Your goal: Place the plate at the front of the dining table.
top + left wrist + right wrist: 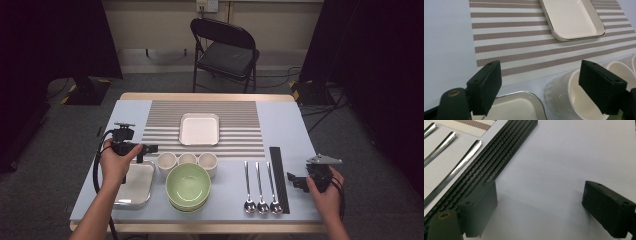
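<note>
On the pale blue bench (295,125), a striped placemat (165,120) is laid at the far middle, and a white square dish (199,128) is set on it. Nearer the person, a green bowl (188,184) is placed at the front centre, with a row of three white cups (187,159) just behind it and a shallow steel-rimmed tray (142,186) at its left. Black chopsticks (279,177) are laid right of three spoons (260,187). The left tool (148,148) is held over the tray's far edge, just beside the leftmost cup (574,97), with its jaws spread wide and nothing between them. The right tool (295,181) is held low over bare bench just right of the chopsticks (491,165), its jaws likewise wide apart and empty.
</note>
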Demonstrator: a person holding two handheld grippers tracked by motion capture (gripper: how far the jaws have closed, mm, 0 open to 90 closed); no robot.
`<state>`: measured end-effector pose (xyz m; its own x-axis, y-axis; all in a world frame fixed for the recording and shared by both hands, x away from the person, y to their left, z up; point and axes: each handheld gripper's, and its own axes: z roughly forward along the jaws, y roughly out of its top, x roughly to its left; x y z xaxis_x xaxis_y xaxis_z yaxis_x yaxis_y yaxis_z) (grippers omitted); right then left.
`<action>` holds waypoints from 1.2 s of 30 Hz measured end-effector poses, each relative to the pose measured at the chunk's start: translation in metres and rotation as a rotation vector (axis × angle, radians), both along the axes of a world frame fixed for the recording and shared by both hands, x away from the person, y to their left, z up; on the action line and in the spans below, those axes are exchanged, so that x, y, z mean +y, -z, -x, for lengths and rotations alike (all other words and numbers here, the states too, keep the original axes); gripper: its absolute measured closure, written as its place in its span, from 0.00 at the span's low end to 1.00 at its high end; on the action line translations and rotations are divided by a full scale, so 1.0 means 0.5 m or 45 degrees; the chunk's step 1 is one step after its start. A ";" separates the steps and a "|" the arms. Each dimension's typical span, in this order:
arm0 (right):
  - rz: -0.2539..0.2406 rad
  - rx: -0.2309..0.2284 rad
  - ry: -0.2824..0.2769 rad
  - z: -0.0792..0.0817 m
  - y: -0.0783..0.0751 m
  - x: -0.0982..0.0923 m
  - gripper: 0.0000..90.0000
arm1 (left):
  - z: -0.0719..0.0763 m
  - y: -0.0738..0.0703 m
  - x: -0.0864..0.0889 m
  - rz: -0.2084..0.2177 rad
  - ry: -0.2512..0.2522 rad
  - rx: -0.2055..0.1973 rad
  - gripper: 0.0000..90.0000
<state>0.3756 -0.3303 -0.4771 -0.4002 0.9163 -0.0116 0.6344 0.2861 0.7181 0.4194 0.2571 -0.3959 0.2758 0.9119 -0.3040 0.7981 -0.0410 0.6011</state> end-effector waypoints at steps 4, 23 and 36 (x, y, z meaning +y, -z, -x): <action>0.000 0.000 0.000 0.000 0.000 0.000 0.13 | 0.004 0.005 0.000 0.003 -0.001 -0.003 0.21; -0.002 -0.001 0.001 0.000 0.000 0.000 0.13 | 0.032 0.018 0.018 0.010 0.007 0.001 0.20; -0.003 0.000 0.001 0.000 0.000 0.000 0.13 | 0.051 0.020 0.018 0.009 0.019 -0.028 0.20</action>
<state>0.3756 -0.3302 -0.4771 -0.3994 0.9167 -0.0096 0.6348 0.2841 0.7186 0.3938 0.2661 -0.4061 0.2958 0.9056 -0.3041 0.7839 -0.0482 0.6190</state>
